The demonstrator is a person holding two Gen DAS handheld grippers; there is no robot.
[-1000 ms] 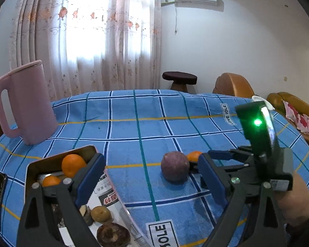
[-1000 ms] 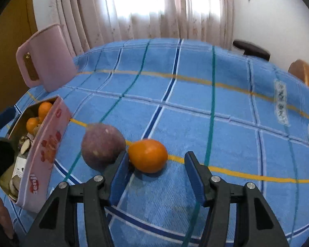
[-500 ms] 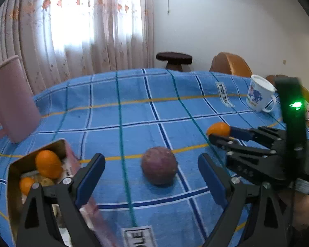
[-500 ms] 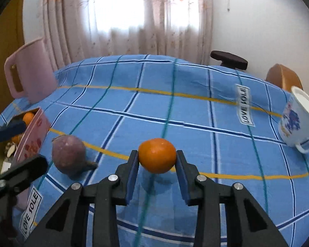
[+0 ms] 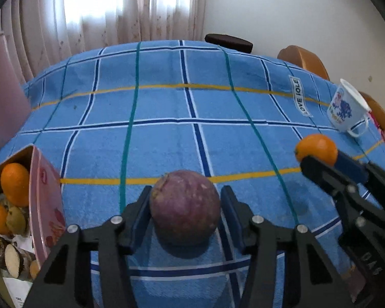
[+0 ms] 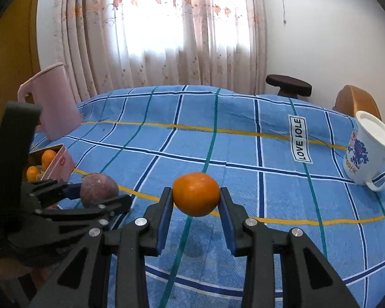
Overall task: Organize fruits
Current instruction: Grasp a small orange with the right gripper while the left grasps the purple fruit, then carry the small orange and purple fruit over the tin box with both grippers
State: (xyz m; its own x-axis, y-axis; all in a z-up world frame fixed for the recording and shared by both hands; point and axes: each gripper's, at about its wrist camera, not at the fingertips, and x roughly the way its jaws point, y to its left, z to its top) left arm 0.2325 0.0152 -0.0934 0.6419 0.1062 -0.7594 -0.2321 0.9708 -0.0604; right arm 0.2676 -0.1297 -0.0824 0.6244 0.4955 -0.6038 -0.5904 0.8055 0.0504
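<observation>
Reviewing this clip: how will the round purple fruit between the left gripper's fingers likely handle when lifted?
The purple fruit looks near-spherical, so it would probably roll if released on the tablecloth. Its matte, slightly rough skin likely grips well. It fills the gap in the left gripper, so the hold seems snug.

counted: two grippers, left gripper (image 5: 185, 206) and right gripper (image 6: 195, 197). one purple fruit (image 5: 184, 206). one orange (image 6: 195, 197) outside the box (image 5: 45, 192), two oranges inside. one mug (image 6: 367, 151). one pink jug (image 6: 55, 100).
</observation>
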